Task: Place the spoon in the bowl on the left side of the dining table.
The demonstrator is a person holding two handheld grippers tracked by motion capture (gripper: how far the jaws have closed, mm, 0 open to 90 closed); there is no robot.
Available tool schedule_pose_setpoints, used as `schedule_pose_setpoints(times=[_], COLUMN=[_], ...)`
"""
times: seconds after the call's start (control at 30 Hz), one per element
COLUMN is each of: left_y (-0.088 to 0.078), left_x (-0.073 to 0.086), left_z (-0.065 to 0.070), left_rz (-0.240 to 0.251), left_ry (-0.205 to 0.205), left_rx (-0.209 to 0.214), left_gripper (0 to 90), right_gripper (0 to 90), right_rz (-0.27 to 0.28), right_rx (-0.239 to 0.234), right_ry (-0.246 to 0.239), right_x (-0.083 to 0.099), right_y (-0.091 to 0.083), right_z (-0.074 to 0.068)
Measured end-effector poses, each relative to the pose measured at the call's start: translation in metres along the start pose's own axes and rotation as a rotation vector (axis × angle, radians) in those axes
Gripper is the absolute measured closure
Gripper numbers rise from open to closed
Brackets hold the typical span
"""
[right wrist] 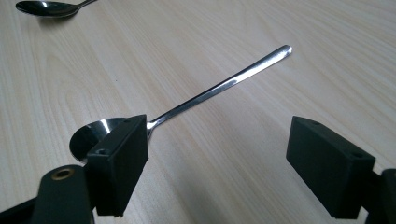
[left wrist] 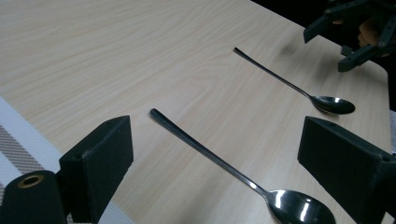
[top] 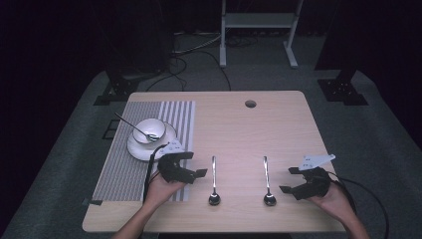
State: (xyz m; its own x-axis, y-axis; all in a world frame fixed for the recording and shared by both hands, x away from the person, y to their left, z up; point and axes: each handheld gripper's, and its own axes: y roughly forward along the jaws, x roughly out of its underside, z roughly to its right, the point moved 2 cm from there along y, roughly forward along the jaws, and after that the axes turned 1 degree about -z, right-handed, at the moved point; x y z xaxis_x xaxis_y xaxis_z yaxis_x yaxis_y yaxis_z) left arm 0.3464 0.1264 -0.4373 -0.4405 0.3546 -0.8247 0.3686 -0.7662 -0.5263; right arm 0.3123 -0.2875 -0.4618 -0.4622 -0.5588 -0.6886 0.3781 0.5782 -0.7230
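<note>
Two shiny metal spoons lie side by side on the wooden table [top: 239,129], bowls toward me. My left gripper [top: 195,164] stands open just left of the left spoon [top: 214,180], at the placemat's right edge. In the left gripper view that left spoon [left wrist: 210,156] lies between the open jaws of the left gripper [left wrist: 219,163], and the right spoon [left wrist: 289,86] lies farther off. My right gripper [top: 288,179] stands open just right of the right spoon [top: 267,180]. The right gripper [right wrist: 219,163] holds nothing; the right spoon [right wrist: 219,86] lies ahead of it, bowl partly behind the left jaw.
A grey striped placemat [top: 124,169] covers the table's left side. On it a white saucer [top: 137,149] carries a white bowl [top: 149,130] with a third spoon [top: 130,125] leaning in it. A round cable hole [top: 250,104] sits near the far edge.
</note>
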Motion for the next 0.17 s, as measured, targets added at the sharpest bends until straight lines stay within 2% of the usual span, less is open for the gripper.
schedule_pose_setpoints(times=[0.17], left_y=[0.002], left_x=[0.0073], left_z=[0.0081], left_rz=[-0.018], left_ry=[0.012], left_rx=[0.014], left_gripper=[9.3], right_gripper=[19.6], right_rz=[-0.005], right_rx=[0.002], right_ry=[0.0], right_x=[0.0054], right_y=[0.0012], right_z=[-0.0034])
